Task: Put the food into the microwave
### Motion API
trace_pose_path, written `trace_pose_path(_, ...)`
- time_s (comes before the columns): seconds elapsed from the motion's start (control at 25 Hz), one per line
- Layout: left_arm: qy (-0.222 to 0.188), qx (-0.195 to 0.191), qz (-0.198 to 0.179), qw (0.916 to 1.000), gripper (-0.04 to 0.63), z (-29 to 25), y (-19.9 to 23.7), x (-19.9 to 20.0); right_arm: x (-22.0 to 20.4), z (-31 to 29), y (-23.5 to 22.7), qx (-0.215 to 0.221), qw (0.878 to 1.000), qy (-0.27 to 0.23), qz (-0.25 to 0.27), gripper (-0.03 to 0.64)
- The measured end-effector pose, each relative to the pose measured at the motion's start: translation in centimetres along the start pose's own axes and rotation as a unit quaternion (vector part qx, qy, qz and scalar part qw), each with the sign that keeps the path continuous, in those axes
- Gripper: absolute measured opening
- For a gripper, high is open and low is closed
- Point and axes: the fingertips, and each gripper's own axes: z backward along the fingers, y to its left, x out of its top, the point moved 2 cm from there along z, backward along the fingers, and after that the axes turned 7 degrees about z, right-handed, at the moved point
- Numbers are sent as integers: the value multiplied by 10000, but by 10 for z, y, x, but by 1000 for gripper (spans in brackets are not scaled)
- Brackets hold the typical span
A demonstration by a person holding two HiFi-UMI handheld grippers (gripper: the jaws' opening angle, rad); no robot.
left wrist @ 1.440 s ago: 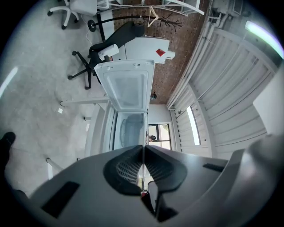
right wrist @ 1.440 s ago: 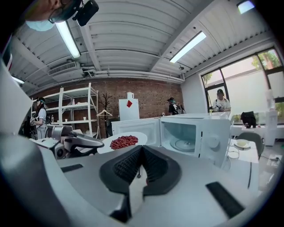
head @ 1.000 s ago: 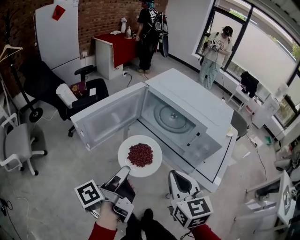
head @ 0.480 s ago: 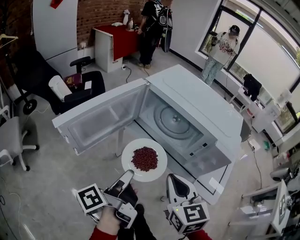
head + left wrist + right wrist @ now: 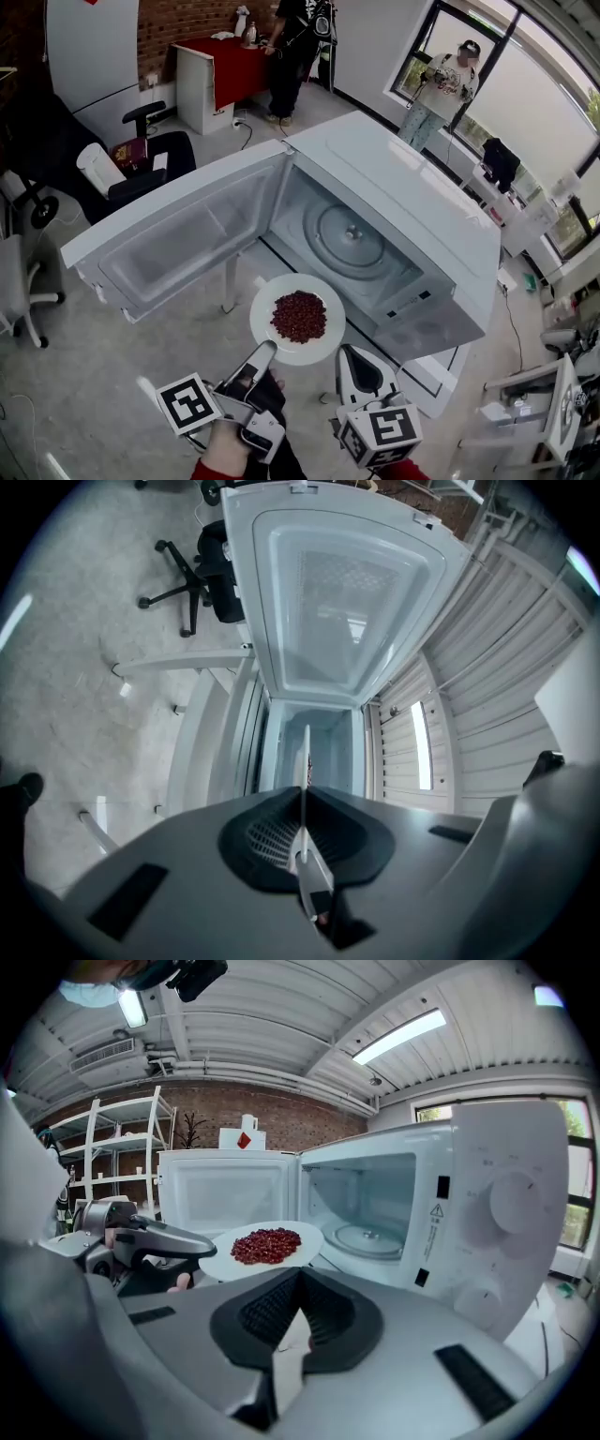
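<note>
Two grippers face the open microwave. The left gripper is clamped on the rim of a white plate (seen edge-on between its jaws), holding the red food just outside the cavity, beside the open door. The right gripper, jaws together, holds nothing.

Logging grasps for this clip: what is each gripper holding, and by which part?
The left gripper pinches the plate by its near rim; the right gripper holds nothing.
</note>
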Motion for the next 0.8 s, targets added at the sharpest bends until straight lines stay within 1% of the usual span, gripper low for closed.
trace_pose_path(0.16, 74, 61, -36, 9999, 25, -10, 6, 5, 5, -6, -3, -158, 9998, -18, -91, 14)
trace_pose_path(0.36, 116, 73, -183, 9997, 25, -31, 3, 11, 6, -10, -9, -151, 9998, -127, -100, 14)
trace_pose_path(0.52, 151, 74, -285, 9995, 25, -53, 0, 17, 14, -18, -19, -316, 9994, -126, -80, 14)
trace_pose_path(0.8, 257, 0, -297, 9992, 25, -96, 5, 32, 21, -38, -37, -523, 9984, -192, -95, 12)
